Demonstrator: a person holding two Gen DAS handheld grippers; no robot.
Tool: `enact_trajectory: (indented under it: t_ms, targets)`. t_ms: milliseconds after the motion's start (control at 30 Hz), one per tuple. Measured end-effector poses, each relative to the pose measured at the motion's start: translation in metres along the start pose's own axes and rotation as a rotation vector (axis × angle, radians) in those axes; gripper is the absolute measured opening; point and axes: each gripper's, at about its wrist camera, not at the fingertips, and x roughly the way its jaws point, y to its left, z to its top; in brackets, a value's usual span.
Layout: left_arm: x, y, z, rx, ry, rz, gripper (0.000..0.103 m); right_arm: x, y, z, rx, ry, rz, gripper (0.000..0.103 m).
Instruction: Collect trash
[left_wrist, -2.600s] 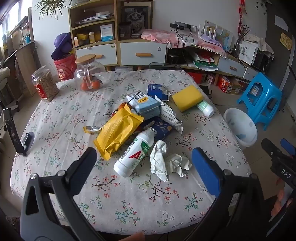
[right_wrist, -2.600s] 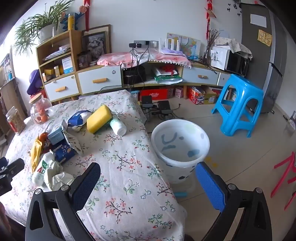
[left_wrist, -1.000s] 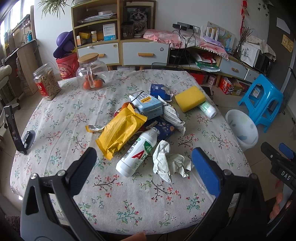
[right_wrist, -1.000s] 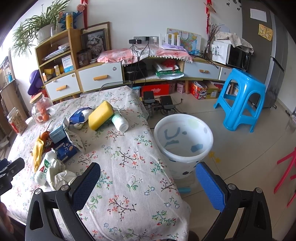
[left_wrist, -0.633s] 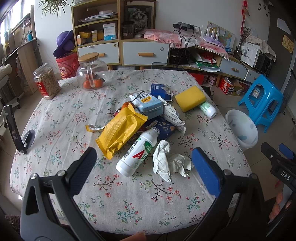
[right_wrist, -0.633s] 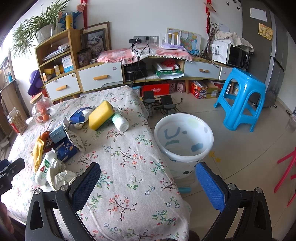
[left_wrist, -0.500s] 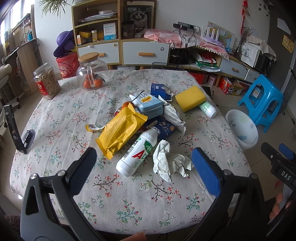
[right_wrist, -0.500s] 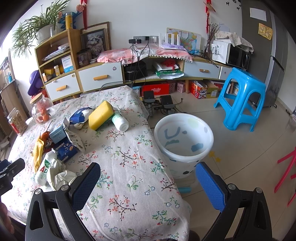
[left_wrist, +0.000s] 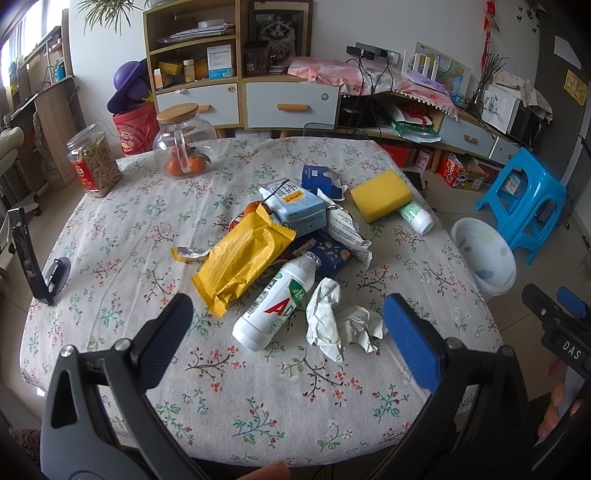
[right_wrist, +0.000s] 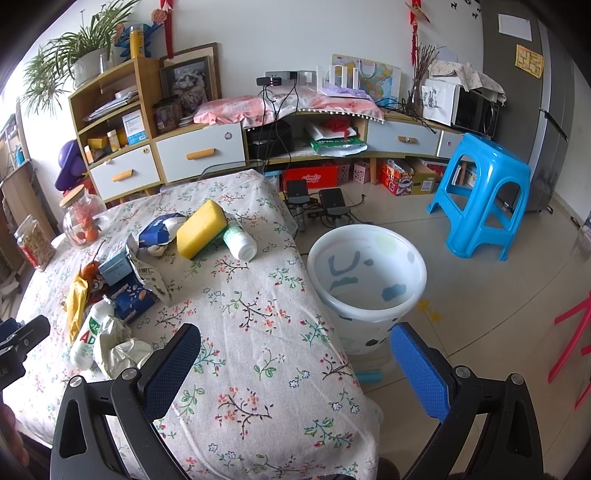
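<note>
A: Any writing? Where's the trash?
B: "AD" on the white plastic bottle (left_wrist: 275, 304), bench (left_wrist: 122, 221) centre; both hand-held grippers spread, empty.
A: Right view only?
B: White bin's (right_wrist: 369, 280) inside, three o'clock.

The right gripper (right_wrist: 295, 354) is wide open with nothing between its 2 blue-padded fingers (right_wrist: 417, 365). Just ahead and slightly right, a white bin (right_wrist: 369, 295) stands on the floor beside the table (right_wrist: 258, 369). Ahead to the left lie crumpled paper (right_wrist: 118, 350), a white bottle (right_wrist: 90, 328), a yellow wrapper (right_wrist: 75, 302) and a yellow sponge (right_wrist: 201, 229). Far right stands a blue stool (right_wrist: 480, 195).
</note>
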Motion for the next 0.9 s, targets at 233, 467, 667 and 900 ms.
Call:
enact_trajectory:
  t_ms: [233, 467, 667, 900]
  targets:
    - [0.003, 0.005, -0.004, -0.001, -0.003, 0.001, 0.102, 0.000, -0.001, 0.000, 0.000, 0.001, 0.001, 0.103]
    - [0.003, 0.006, -0.008, 0.001, -0.006, -0.003, 0.102, 0.000, -0.001, 0.001, 0.001, 0.001, 0.001, 0.103]
    - [0.001, 0.007, -0.003, -0.009, 0.000, -0.009, 0.102, -0.003, -0.002, 0.001, 0.008, -0.001, -0.025, 0.103]
    - [0.005, 0.015, 0.019, 0.024, 0.028, -0.017, 0.102, -0.003, -0.003, 0.027, -0.042, 0.025, -0.069, 0.103]
